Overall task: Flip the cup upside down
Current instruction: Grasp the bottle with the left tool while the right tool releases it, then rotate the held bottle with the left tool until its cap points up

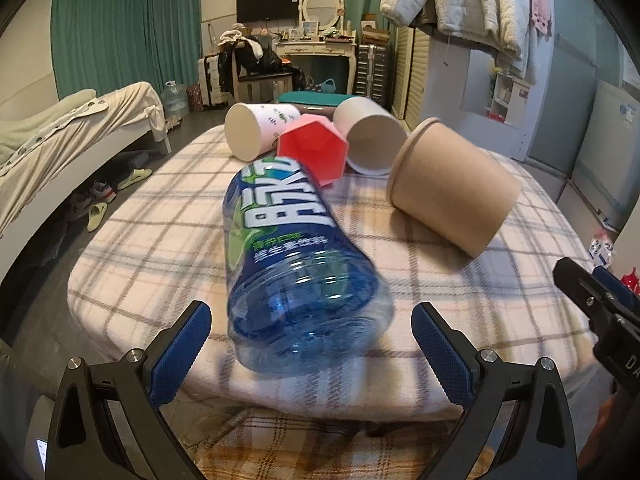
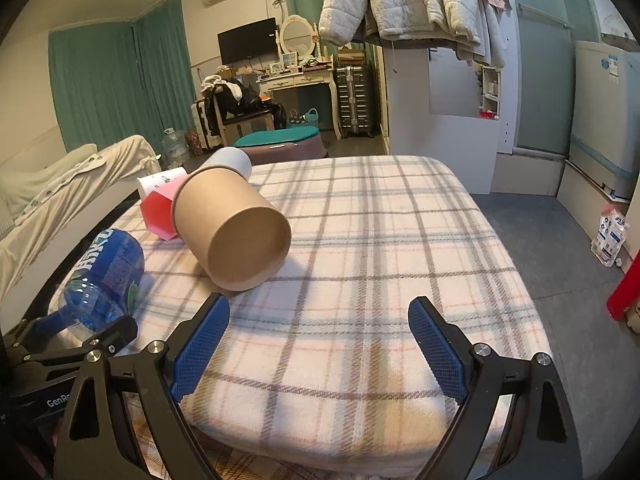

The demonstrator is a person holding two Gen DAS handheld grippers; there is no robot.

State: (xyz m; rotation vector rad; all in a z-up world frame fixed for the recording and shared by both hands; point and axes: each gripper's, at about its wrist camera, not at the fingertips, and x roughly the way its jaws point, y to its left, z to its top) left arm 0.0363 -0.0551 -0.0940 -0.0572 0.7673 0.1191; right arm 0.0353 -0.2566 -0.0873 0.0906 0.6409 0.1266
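Note:
A brown paper cup (image 1: 452, 188) lies on its side on the plaid-covered table (image 1: 132, 248), rim to the left. In the right wrist view the brown cup (image 2: 236, 228) shows its base, just beyond my open, empty right gripper (image 2: 320, 344). Behind it lie a pink cup (image 1: 316, 148), a white patterned cup (image 1: 256, 130) and a grey cup (image 1: 370, 136), all on their sides. My left gripper (image 1: 312, 312) is wide open, with the base of a lying blue bottle (image 1: 296, 276) between its fingertips, apart from the pads.
A black finger of the right gripper (image 1: 580, 292) shows at the right edge of the left wrist view. The table's right half (image 2: 420, 240) holds nothing but cloth. A bed (image 1: 60, 140) stands to the left, and white cabinets (image 2: 460, 120) and jackets (image 2: 400, 4) to the right.

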